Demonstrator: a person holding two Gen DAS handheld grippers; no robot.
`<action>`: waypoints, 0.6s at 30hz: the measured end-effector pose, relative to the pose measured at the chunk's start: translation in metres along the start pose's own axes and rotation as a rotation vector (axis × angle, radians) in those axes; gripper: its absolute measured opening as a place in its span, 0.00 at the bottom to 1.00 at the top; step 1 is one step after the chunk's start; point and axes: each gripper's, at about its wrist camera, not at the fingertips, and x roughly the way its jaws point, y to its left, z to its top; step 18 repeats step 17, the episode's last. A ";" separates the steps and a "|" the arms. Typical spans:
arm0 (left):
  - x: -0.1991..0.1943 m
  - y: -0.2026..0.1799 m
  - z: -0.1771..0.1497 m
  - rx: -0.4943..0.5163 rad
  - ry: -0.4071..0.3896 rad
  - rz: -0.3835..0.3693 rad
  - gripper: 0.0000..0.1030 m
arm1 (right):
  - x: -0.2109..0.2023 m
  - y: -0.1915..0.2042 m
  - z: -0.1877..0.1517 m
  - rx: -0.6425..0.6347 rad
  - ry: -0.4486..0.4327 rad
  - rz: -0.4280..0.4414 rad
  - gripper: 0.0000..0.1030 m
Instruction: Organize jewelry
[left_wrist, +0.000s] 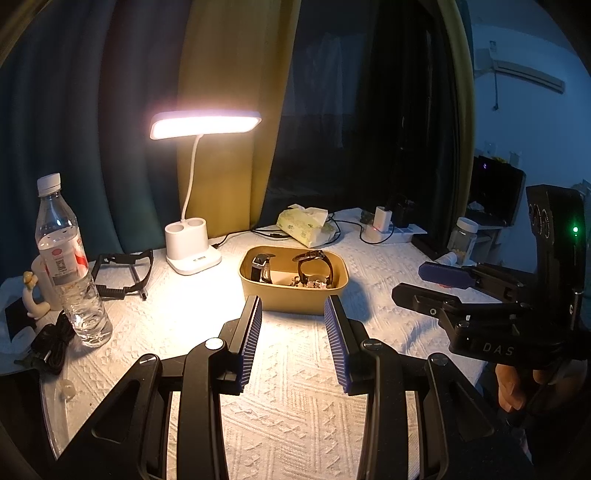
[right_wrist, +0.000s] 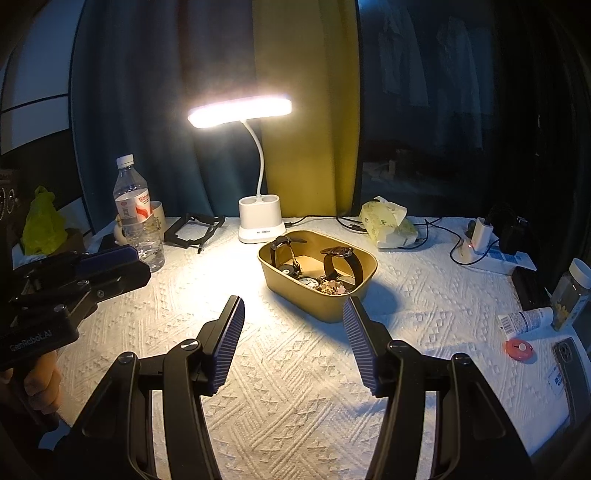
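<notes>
1. From my left wrist camera I see the left gripper (left_wrist: 293, 321) with its two blue pads wide apart. It holds nothing.
2. Just past its tips sits the yellow tray (left_wrist: 295, 301) on the white tablecloth (left_wrist: 295, 387).
3. Inside the tray, a black-strap watch (left_wrist: 263, 266) stands at the left and a brown-strap watch (left_wrist: 314, 264) stands at the right. Small shiny jewelry pieces (left_wrist: 312, 282) lie by the brown one.
4. A lit desk lamp (left_wrist: 192, 254) stands behind the tray to the left. A water bottle (left_wrist: 66, 266) stands far left, and a tissue pack (left_wrist: 306, 225) lies behind the tray.
5. The right gripper (left_wrist: 439, 282) comes in from the right side, held in a hand (left_wrist: 517, 384). From here I cannot tell how far it is opened.
6. From my right wrist camera I see the right gripper (right_wrist: 293, 325) wide open too, gripping nothing.
7. The yellow tray (right_wrist: 325, 308) is just ahead of it, a bit to the right.
8. Here the tray shows both watches standing up, one watch face (right_wrist: 307, 282) lying flat, and a pink beaded piece (right_wrist: 334, 286) at the front.
9. The left gripper (right_wrist: 107, 264) pokes in at the left edge, near the water bottle (right_wrist: 138, 225).
10. A phone (right_wrist: 570, 365), a small red round thing (right_wrist: 519, 349) and a jar (right_wrist: 570, 295) sit at the far right.
</notes>
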 end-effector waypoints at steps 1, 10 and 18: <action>0.000 0.000 0.000 0.000 0.000 0.000 0.37 | 0.000 -0.001 0.000 0.002 0.000 -0.001 0.54; 0.002 0.000 0.000 0.000 0.000 -0.001 0.37 | 0.001 -0.003 -0.002 0.007 0.004 -0.002 0.54; 0.008 0.001 -0.001 -0.005 0.013 0.000 0.37 | 0.007 -0.005 -0.003 0.010 0.014 0.000 0.55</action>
